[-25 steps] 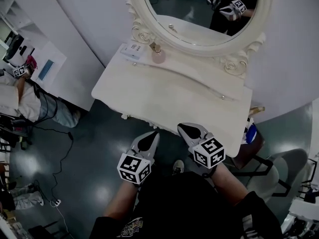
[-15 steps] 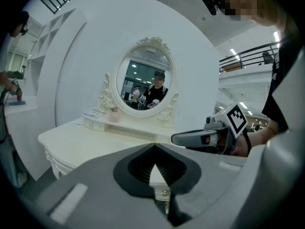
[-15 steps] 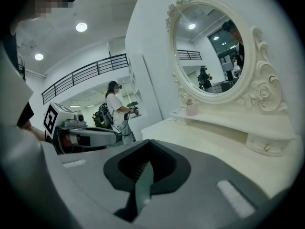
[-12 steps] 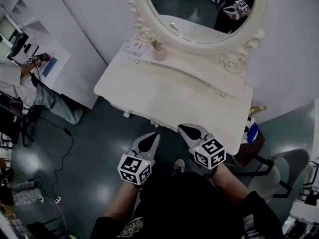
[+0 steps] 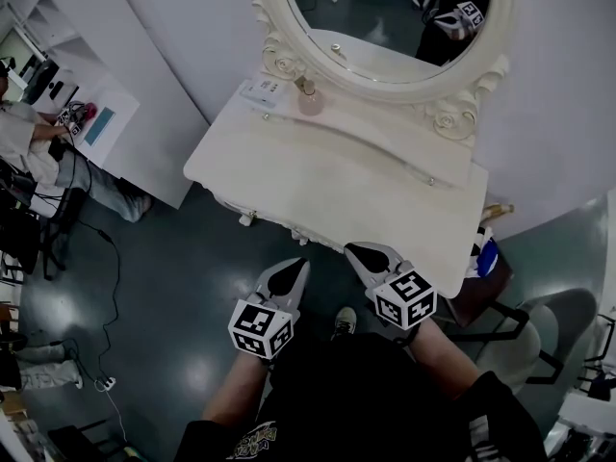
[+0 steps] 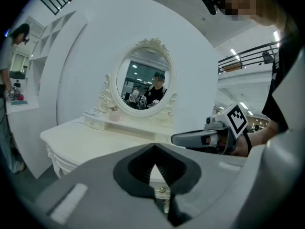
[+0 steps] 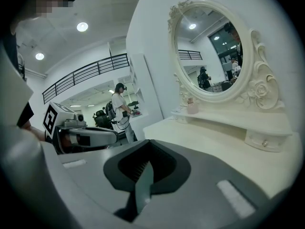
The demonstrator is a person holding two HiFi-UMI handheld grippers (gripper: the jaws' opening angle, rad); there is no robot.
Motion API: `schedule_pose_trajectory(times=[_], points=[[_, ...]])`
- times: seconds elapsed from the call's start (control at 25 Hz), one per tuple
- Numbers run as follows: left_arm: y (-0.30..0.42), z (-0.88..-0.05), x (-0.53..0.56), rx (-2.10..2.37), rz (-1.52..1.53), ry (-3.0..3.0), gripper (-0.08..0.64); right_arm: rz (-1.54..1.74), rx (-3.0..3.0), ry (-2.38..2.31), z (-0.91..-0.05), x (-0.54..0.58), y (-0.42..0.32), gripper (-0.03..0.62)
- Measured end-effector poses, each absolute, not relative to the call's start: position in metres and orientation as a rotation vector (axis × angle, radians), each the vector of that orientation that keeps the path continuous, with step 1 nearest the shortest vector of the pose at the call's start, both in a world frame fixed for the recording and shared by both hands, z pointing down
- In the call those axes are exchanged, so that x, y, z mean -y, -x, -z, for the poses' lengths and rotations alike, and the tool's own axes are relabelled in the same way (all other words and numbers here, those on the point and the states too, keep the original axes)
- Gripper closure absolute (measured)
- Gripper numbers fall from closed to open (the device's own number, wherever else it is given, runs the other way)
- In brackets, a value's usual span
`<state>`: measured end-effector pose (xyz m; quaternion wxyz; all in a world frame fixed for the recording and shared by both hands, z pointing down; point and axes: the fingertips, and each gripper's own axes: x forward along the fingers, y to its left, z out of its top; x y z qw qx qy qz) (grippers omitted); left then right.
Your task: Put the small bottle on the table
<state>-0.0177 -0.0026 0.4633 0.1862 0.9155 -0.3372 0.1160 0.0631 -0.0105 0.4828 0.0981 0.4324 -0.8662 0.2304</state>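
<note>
Glossy cream table (image 5: 337, 181), round pink bottle (image 5: 310, 102); left gripper (image 5: 298, 264), right gripper (image 5: 354, 251) jaws together.

Quick count.
- Hand-held grippers: 2, the left hand-held gripper (image 5: 296, 266) and the right hand-held gripper (image 5: 356, 251).
- Marker cubes: 2, one per gripper, the left cube (image 5: 261, 329) and the right cube (image 5: 405, 299).
- Table (image 5: 318, 176): 1, white.
- Oval mirror (image 5: 385, 17): 1.
- Small bottle (image 5: 310, 101): 1, pink.
- White box (image 5: 261, 91): 1.
- Carved roses on the mirror frame: 2, the left rose (image 5: 279, 64) and the right rose (image 5: 450, 121).
- Drawer knob (image 5: 430, 182): 1 visible.
- Second person (image 5: 38, 152): 1, at the far left of the head view.
</note>
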Motion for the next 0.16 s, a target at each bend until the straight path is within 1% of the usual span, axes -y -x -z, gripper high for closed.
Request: schedule_pose_trajectory(times=[0.16], points=[[0.0199, -0.4621, -0.0013, 0.956, -0.326, -2.578, 0.560, -0.678, 2.566, -1.279, -0.4811, 0.0071, -0.0613, 0.565]])
